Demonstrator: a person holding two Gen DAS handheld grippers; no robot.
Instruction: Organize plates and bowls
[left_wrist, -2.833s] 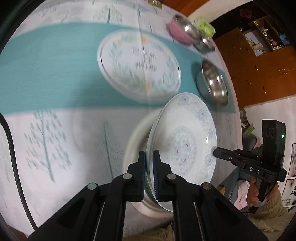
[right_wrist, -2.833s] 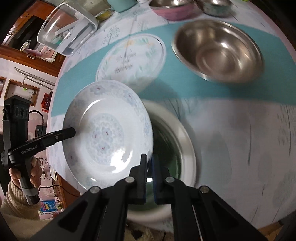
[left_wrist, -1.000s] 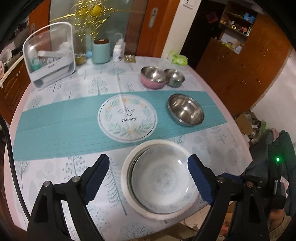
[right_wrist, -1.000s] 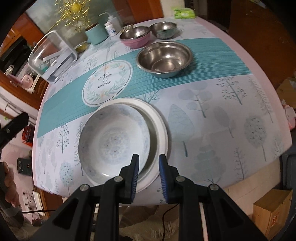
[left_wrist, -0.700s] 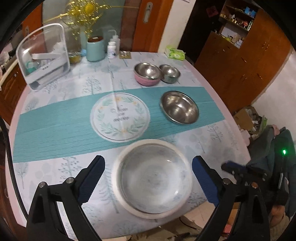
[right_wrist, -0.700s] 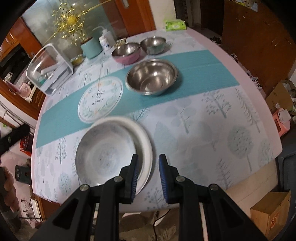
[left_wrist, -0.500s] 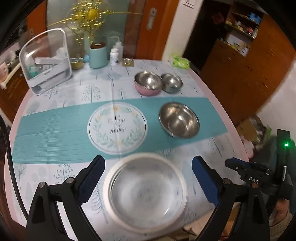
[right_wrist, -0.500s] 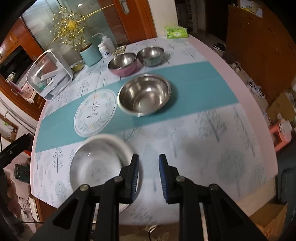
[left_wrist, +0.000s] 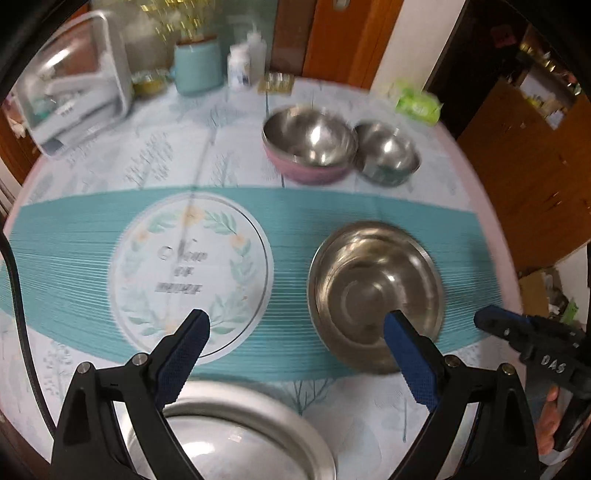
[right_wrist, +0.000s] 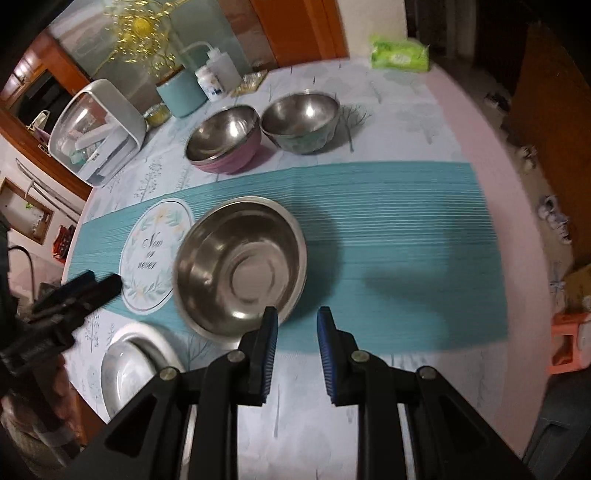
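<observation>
A large steel bowl (left_wrist: 373, 291) (right_wrist: 240, 266) rests on the teal runner. Behind it stand a pink-sided steel bowl (left_wrist: 310, 144) (right_wrist: 225, 136) and a smaller steel bowl (left_wrist: 388, 151) (right_wrist: 301, 118). A patterned plate lies in a white plate (left_wrist: 240, 435) (right_wrist: 129, 365) at the table's near edge. My left gripper (left_wrist: 293, 332) hangs wide open and empty above the table, its right finger over the large bowl's near rim. My right gripper (right_wrist: 295, 325) is open by a narrow gap, empty, just right of that bowl's near rim. Each gripper also shows in the other's view.
The tablecloth carries a round printed emblem (left_wrist: 192, 266) left of the large bowl. At the back are a clear white-framed box (left_wrist: 77, 96), a teal canister (left_wrist: 197, 66), bottles (left_wrist: 247, 55) and a green tissue pack (right_wrist: 400, 51). The round table's edge (right_wrist: 491, 155) curves at right.
Both grippers let go of the patterned plate, which now lies in the white plate, and moved forward toward the large steel bowl. The left jaws spread wide; the right parted slightly.
</observation>
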